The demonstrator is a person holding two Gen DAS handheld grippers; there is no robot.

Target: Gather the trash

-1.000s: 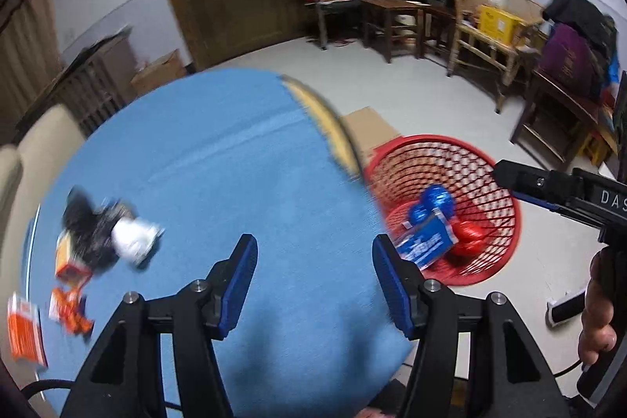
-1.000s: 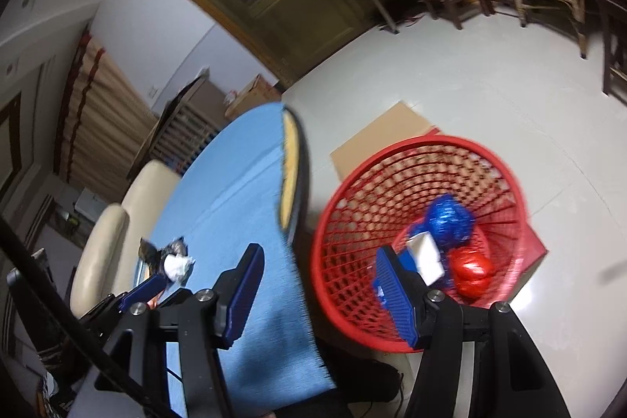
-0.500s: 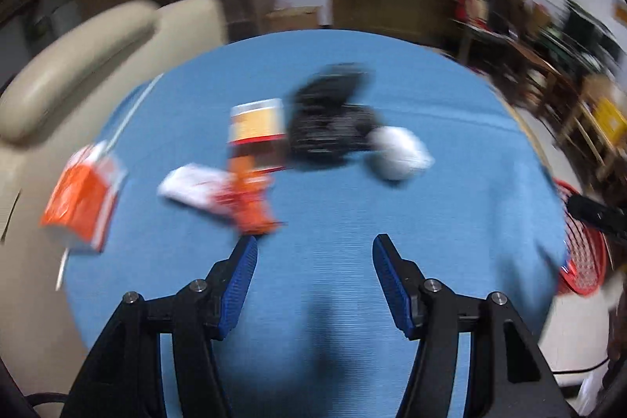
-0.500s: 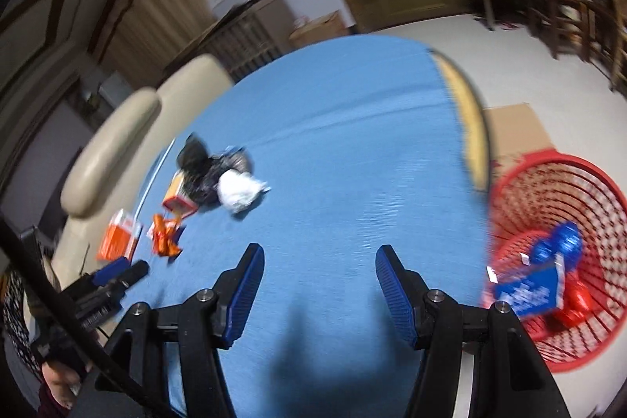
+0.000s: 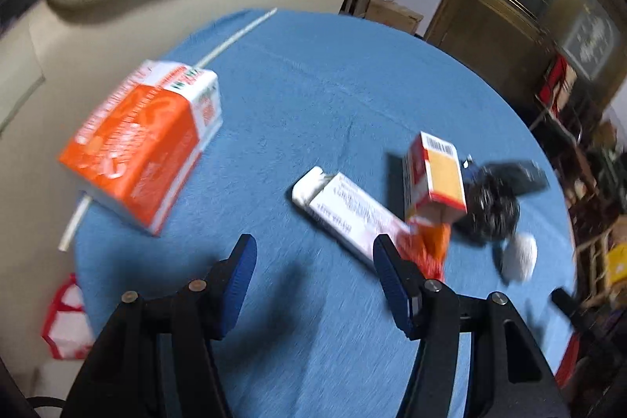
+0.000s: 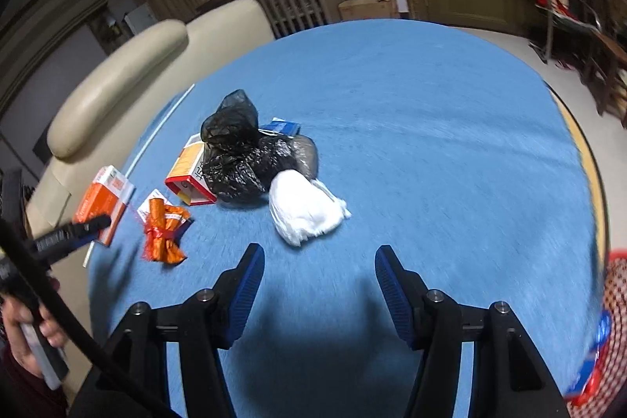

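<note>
Hovering with jaws apart and empty, the left gripper (image 5: 313, 281) and right gripper (image 6: 317, 285) are risking knocking the orange box (image 5: 141, 147) off the blue table (image 5: 313, 96), or snagging the loose black bag (image 6: 239, 155).

matt blue cloth tablecloth (image 6: 431, 128); crinkly glossy black plastic bag (image 6: 239, 159).

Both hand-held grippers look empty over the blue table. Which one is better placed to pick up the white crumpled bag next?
Probably the right hand-held gripper: the white crumpled bag lies just ahead of its open, empty jaws. In the left wrist view the bag sits off to the side of the left hand-held gripper, beyond the long white box.
</note>
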